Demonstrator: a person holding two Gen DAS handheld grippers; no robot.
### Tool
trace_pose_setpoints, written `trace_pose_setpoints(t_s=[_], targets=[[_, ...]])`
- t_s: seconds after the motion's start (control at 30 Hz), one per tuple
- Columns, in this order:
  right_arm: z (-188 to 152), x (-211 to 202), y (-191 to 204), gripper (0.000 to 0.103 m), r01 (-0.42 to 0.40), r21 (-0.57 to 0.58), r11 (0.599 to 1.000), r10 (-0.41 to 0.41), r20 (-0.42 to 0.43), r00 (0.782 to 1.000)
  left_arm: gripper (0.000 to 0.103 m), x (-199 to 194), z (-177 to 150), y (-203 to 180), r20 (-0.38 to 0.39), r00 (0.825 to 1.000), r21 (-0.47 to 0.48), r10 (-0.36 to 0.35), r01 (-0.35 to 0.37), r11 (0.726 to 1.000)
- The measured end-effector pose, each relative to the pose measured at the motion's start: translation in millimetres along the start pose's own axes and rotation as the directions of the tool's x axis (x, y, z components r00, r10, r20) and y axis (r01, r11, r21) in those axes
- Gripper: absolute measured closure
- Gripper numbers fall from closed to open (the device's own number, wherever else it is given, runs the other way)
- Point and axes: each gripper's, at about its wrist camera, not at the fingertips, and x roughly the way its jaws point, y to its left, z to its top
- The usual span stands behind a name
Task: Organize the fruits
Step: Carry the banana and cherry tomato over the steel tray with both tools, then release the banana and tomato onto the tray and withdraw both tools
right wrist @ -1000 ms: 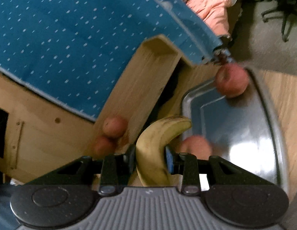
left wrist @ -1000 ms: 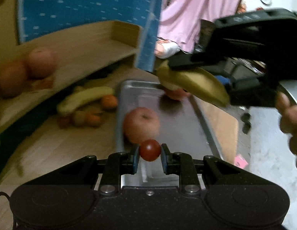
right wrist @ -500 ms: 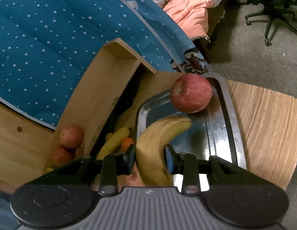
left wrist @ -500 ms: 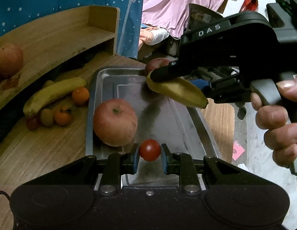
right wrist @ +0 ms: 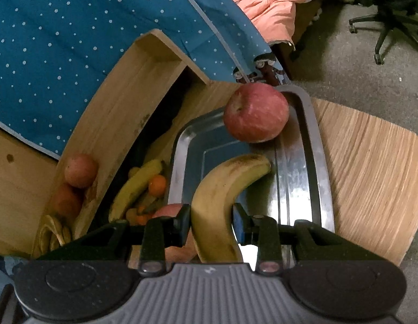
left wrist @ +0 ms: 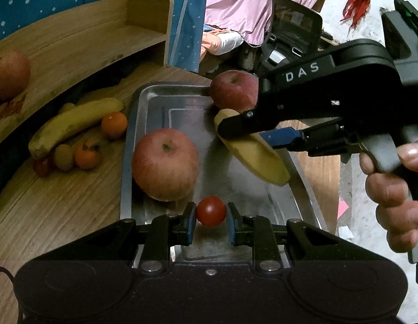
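Cherry tomato point(left wrist: 211, 211) pinched between the pads of the left gripper point(left wrist: 211, 222), over the near end of the metal tray point(left wrist: 165, 102), just in front of a large apple point(left wrist: 165, 164) lying in the tray. Banana point(right wrist: 222, 202) clamped in the right gripper point(right wrist: 212, 222), above the tray's right side, tip toward a second apple point(right wrist: 256, 112) at the far end. On the wooden table point(left wrist: 60, 202) left of the tray: another banana point(left wrist: 74, 124), small oranges point(left wrist: 114, 124), more small fruit; beyond those, a wooden shelf point(left wrist: 82, 40) with an apple on it point(left wrist: 9, 74)
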Motion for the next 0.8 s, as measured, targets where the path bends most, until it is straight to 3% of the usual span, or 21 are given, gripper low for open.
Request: trace_pose_setpoints(t_s=[0.27, 0.43, 0.57, 0.6, 0.8], targets=[[-6, 7, 0, 0.067, 0.022, -0.012, 1.000, -0.022, -0.025, 0.999, 0.075, 1, -3, 7, -0.011, 1.000, -0.005, 0.023, -0.023, 1.000], [-9, 8, 1, 0.065, 0.033, -0.008, 0.999, -0.034, -0.029, 0.999, 0.062, -8, -5, 11, 0.002, 1.000, -0.004, 0.029, -0.029, 1.000], [-13, 0, 5, 0.055, 0.041, -0.012, 0.999, -0.042, -0.014, 0.999, 0.055, -21, -9, 16, 0.018, 0.999, -0.011, 0.038, -0.038, 0.999], [-14, -3, 7, 0.050, 0.051, -0.014, 0.999, -0.051, -0.003, 0.999, 0.052, -25, -10, 17, 0.024, 0.999, -0.015, 0.040, -0.040, 0.999], [-26, -24, 23, 0.042, 0.077, -0.063, 0.995, -0.075, 0.041, 0.996, 0.030, -54, -19, 38, 0.074, 0.993, -0.058, 0.092, -0.088, 0.994]])
